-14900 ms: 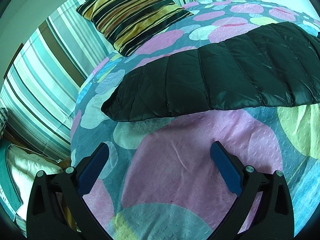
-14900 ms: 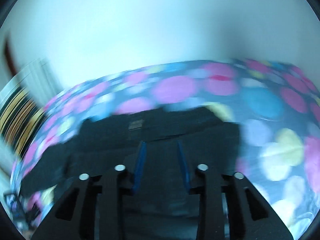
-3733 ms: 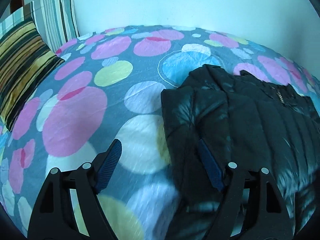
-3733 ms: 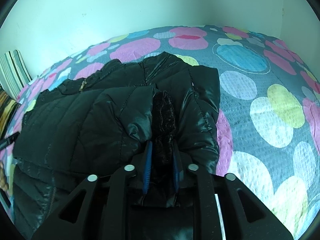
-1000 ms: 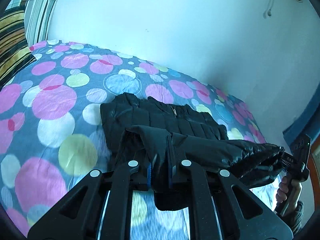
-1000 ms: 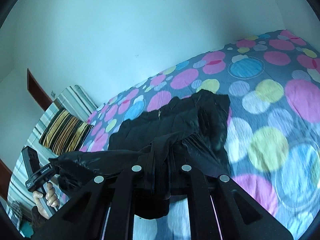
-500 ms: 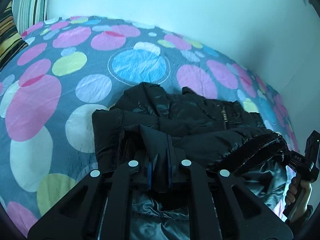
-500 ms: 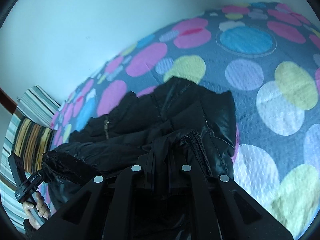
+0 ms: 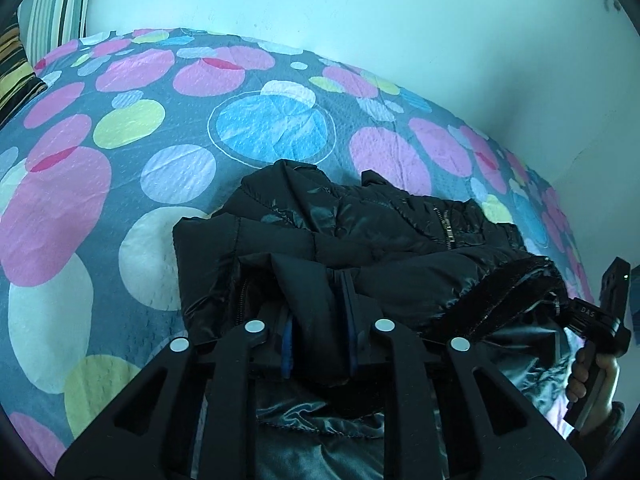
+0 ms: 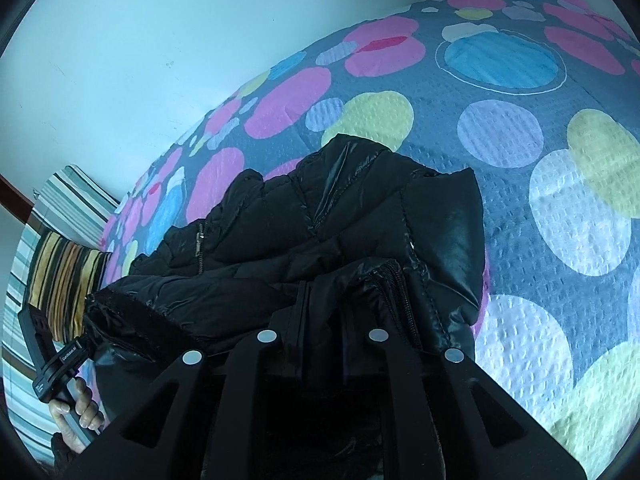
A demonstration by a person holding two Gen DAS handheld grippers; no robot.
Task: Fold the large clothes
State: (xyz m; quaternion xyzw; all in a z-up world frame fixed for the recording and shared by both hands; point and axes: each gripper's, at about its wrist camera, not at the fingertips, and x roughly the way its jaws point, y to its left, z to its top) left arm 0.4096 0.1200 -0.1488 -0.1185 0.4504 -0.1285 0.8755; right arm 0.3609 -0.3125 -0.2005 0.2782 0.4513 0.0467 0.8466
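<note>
Since half a second ago both grippers have come lower and closer to the bedspread, and the lifted hem now hangs nearer the jacket's lower layer. Nearest the lens, the left gripper (image 9: 318,330) is clenched on a fold of the black puffer jacket (image 9: 360,232), its blue pads pressed against the cloth. The right gripper (image 10: 324,334) is likewise clamped on the jacket (image 10: 340,220), its fingers sunk in dark fabric beside a zipper edge. The hem stretches between them, with shiny lining showing beneath. Each view catches the other gripper held in a hand at the frame's edge. Beyond, the collar end with its zipper pull lies flat on the spotted bedspread (image 9: 272,124). Farther off stand striped pillows (image 10: 64,272) and a pale wall (image 9: 360,12).
</note>
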